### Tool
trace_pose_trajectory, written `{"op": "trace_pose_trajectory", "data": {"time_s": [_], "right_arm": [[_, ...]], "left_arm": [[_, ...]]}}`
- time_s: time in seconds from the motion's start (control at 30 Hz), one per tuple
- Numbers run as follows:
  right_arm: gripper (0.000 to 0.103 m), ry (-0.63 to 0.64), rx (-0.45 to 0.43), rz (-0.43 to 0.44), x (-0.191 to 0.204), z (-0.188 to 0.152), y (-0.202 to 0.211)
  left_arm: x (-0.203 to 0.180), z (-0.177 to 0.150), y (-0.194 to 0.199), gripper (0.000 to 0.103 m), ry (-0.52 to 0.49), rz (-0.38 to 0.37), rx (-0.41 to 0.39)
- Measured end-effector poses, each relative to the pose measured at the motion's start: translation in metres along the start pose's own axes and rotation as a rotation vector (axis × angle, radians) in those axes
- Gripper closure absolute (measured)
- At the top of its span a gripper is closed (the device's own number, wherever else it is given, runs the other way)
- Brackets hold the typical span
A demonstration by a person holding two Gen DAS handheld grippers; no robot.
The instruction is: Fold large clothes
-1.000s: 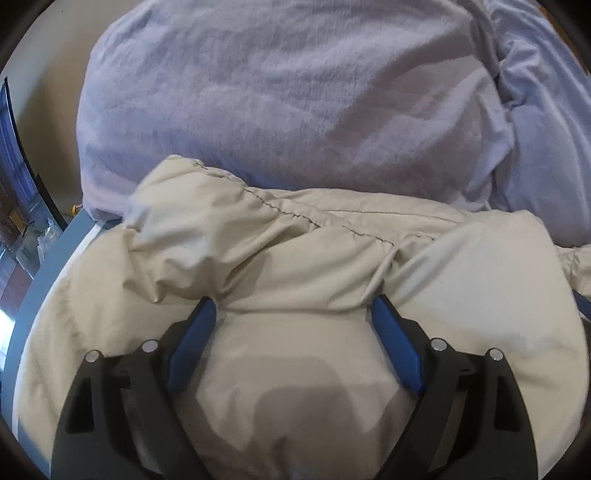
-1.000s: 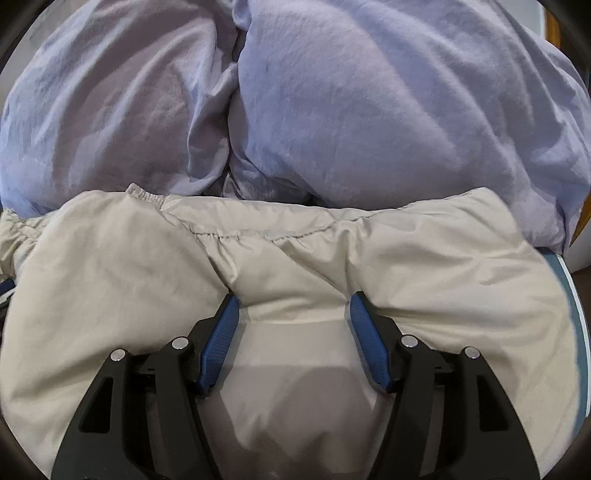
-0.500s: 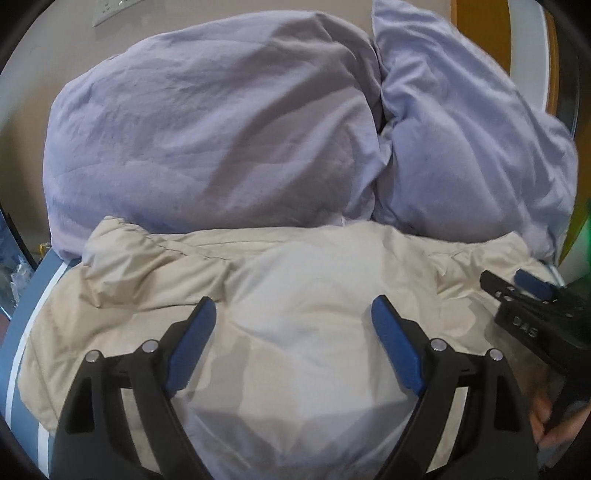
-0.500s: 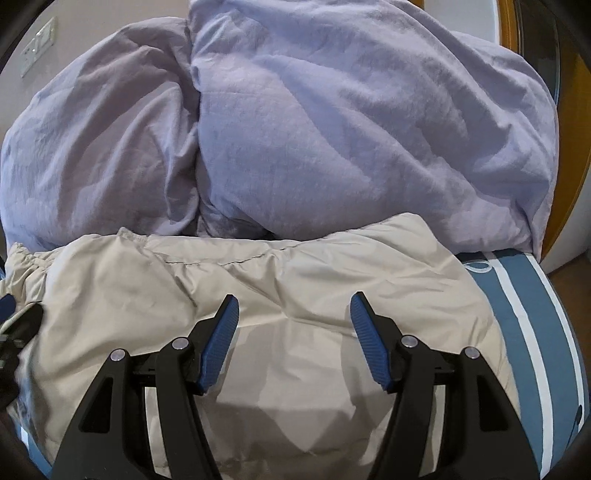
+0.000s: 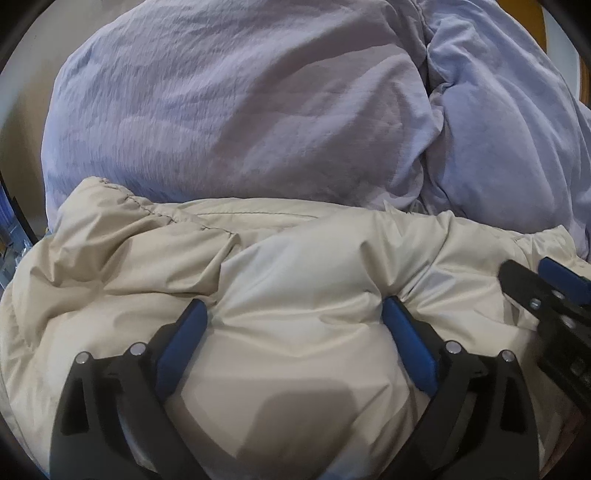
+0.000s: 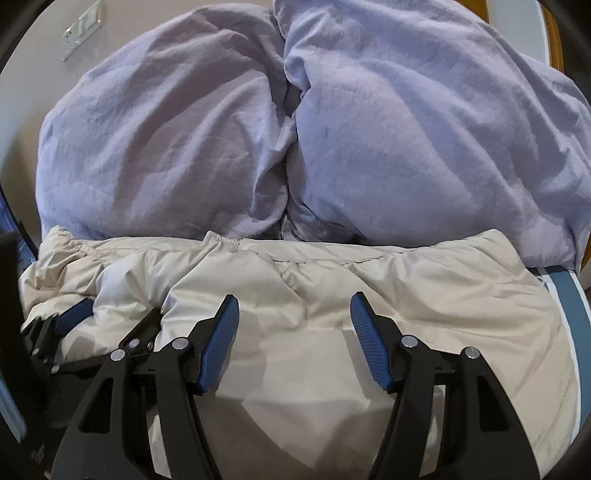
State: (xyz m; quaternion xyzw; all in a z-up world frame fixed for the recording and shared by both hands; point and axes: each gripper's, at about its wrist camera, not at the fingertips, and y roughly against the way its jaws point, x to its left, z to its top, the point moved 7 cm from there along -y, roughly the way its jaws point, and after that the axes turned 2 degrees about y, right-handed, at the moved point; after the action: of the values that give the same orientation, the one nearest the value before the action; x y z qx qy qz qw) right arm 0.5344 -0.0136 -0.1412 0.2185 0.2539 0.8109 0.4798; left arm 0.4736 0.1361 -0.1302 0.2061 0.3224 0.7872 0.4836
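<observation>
puffy beige padded jacket [image 5: 303, 280] lies bunched on the bed, spread under and ahead of both claws; its stitched, gathered edge runs along the far side, butting against two large lavender crinkled-fabric pillows [image 6: 406, 122] beyond the fingertips.

left claw [image 5: 293, 321]: black frame, blue pads, jaws have just been opening and now stand wide apart. a rounded bulge of the jacket sits between them, the fabric puckered at each blue fingertip [image 5: 397, 317]; whether the pads still press on it cannot be told, it looks loose. off to this claw's right, the tip of the other claw shows over the same jacket.

right claw [image 6: 294, 317]: jaws apart, poised just above flat jacket cloth, nothing pinched between the pads. the left claw sits close on its left side, sunk into the folds. to its right, past the jacket's edge, blue bedsheet with white stripes [image 6: 569, 306]. white wall switch plate [image 6: 83, 31] far up-left, behind the pillows.
</observation>
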Motion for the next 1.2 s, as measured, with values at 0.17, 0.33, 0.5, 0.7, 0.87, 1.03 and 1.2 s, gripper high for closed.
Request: {"op": "trace_pose_trajectory", "data": {"time_s": [0.17,0.33,0.5,0.7,0.87,1.03,1.2], "right_arm": [[0.038,-0.085,0.096,0.007,-0.015,-0.007,-0.035],[0.037,-0.063,0.091,-0.019,-0.015,-0.009,-0.045],[0.037,-0.056,0.082,-0.053,-0.015,-0.011,-0.055],[0.037,-0.055,0.086,-0.048,-0.010,-0.014,-0.053],[0.035,-0.041,0.043,-0.055,-0.016,-0.018,-0.016],[0.029,-0.020,-0.028,-0.126,-0.047,-0.013,0.016],[0.029,-0.078,0.004,-0.164,-0.085,-0.014,0.004]], "left_arm": [[0.000,0.000,-0.005,0.006,0.009,-0.005,0.003],[0.000,0.003,-0.013,0.004,0.023,-0.016,0.007],[-0.001,0.005,-0.019,0.004,0.026,-0.016,0.006],[-0.005,0.006,-0.019,0.004,0.010,-0.010,0.016],[0.005,0.013,0.019,0.005,-0.035,-0.008,-0.022],[0.027,0.028,0.041,0.005,-0.093,0.073,-0.095],[0.069,0.036,0.034,0.005,-0.028,0.141,-0.085]]}}
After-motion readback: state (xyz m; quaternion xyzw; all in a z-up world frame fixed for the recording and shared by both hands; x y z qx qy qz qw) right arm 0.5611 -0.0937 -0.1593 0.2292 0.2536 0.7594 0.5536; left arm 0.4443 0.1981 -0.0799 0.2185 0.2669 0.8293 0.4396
